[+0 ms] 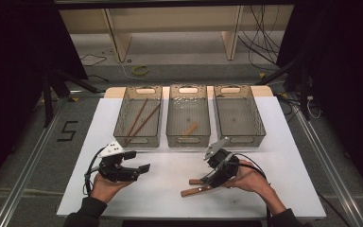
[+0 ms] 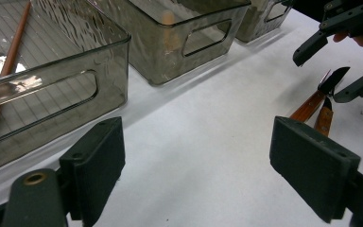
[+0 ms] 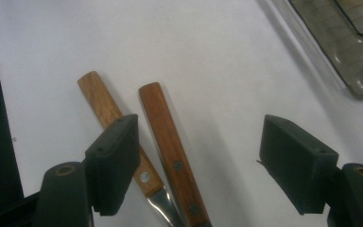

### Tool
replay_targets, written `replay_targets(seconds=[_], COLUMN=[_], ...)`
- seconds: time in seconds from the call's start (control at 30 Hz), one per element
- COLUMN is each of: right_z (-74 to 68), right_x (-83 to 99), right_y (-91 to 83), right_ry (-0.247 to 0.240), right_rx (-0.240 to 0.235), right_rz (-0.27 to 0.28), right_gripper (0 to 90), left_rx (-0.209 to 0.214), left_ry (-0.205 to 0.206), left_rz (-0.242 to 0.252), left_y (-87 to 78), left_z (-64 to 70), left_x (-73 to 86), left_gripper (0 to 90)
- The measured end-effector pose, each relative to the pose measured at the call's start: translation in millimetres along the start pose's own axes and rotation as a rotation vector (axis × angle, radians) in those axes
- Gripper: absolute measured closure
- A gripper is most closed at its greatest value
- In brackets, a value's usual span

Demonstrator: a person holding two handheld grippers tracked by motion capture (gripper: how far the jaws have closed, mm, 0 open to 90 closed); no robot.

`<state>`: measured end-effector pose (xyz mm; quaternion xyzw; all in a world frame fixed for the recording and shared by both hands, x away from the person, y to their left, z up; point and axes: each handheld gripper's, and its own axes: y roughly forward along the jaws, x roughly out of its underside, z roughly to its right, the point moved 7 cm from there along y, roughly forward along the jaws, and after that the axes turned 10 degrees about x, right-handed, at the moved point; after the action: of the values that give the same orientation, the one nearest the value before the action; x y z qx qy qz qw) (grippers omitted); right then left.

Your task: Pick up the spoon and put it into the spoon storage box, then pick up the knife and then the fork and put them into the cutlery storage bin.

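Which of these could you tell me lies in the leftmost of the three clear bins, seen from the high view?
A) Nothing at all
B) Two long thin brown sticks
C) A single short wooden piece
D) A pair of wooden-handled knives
B: the high view shows two long thin brown sticks lying slantwise inside the leftmost bin, while the wooden-handled knives lie on the white table by the right gripper.

My black right tool sits over two red-brown wooden-handled knives with silver rivets, on the white counter. Smoky-grey clear plastic bins show faint grid patterns; my left tool is black too.
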<state>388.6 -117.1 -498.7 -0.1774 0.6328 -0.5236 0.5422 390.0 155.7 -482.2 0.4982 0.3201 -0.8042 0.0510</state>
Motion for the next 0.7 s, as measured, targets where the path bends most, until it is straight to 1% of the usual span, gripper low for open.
replay_targets(seconds=[0.27, 0.47, 0.5, 0.6, 0.67, 0.7], right_z=[0.2, 1.9, 2.1, 3.2, 2.3, 2.3], right_x=[-0.9, 0.6, 1.7, 3.6, 4.1, 4.7], right_y=[3.9, 5.0, 5.2, 6.5, 6.3, 6.3], right_ry=[-0.008, -0.016, -0.024, -0.036, -0.028, -0.035], right_rx=[0.002, -0.002, -0.002, -0.004, -0.008, -0.008], right_rz=[-0.021, -0.038, -0.051, -0.064, -0.069, -0.070], right_gripper=[30.8, 34.0, 34.5, 36.8, 38.7, 39.6], left_rx=[-0.002, -0.006, -0.007, -0.010, -0.009, -0.010], left_ry=[-0.001, -0.002, -0.002, 0.000, 0.000, 0.001], left_rz=[0.001, 0.001, 0.002, 0.001, 0.000, -0.001], left_y=[0.0, 0.3, 0.3, -0.2, -0.1, 0.1], left_z=[0.1, -0.6, -0.8, -1.4, -1.6, -1.5], left_x=[2.5, 3.5, 3.7, 4.8, 5.3, 5.3], left_gripper=[18.5, 18.3, 18.3, 18.3, 18.3, 18.3])
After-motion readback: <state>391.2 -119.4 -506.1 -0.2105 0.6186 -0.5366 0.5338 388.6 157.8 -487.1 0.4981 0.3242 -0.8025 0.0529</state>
